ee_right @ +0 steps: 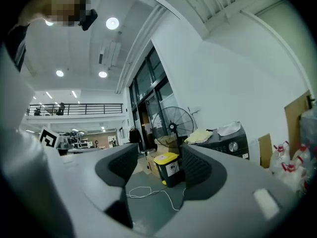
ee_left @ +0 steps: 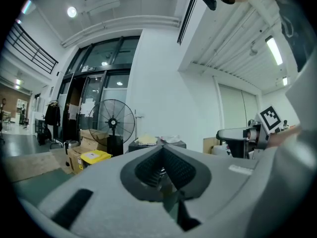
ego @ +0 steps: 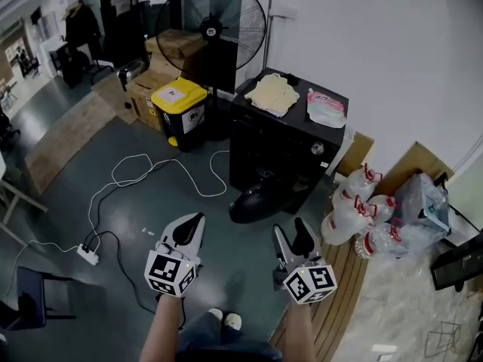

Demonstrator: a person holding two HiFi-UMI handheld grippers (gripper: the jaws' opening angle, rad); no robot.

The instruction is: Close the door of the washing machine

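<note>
I see the black front-loading washing machine (ego: 290, 138) on the floor by the wall, its round dark door (ego: 255, 200) hanging open just ahead, nearer my right gripper (ego: 293, 237), fingers apart and empty, than my left gripper (ego: 189, 231), fingers together.

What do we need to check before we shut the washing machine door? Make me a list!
1. Is the washing machine door open and ready to push: ok.
2. Is the right gripper empty, jaws apart: ok.
3. Is the left gripper empty, jaws together: ok.
4. Is the floor between grippers and door free: ok.
5. Is nothing hanging out of the drum: cannot tell.
6. Does a gripper touch the door: not ok, both are apart from it.
</note>
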